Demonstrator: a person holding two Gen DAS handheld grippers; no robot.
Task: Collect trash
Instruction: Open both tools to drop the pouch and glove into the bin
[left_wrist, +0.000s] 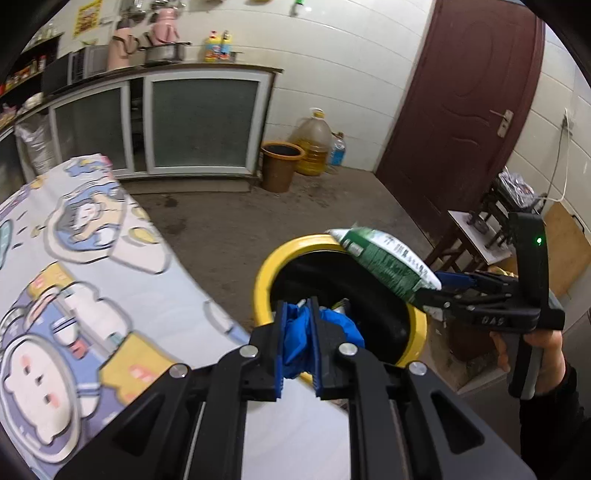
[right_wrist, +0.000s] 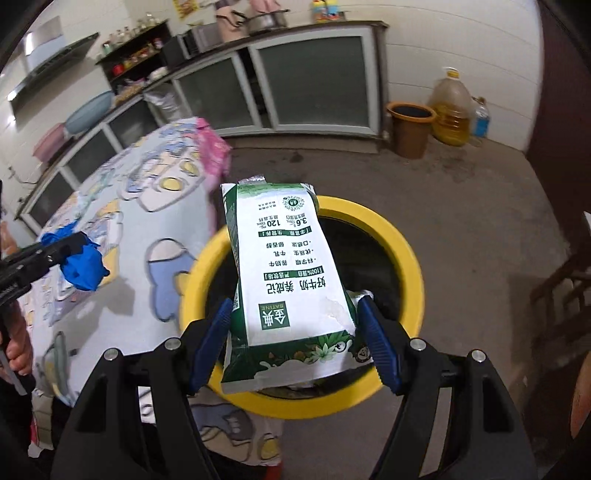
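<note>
A yellow-rimmed trash bin with a black liner stands on the floor beside the table. My left gripper is shut on a crumpled blue glove, at the table's edge near the bin's rim. My right gripper grips a green and white milk carton between its blue pads, held tilted over the bin's opening. Some trash lies inside the bin, partly hidden.
A table with a cartoon-print cloth fills the left. A brown bucket, an oil jug and a blue bottle stand by the white wall. A dark red door and a small wooden stool are at the right.
</note>
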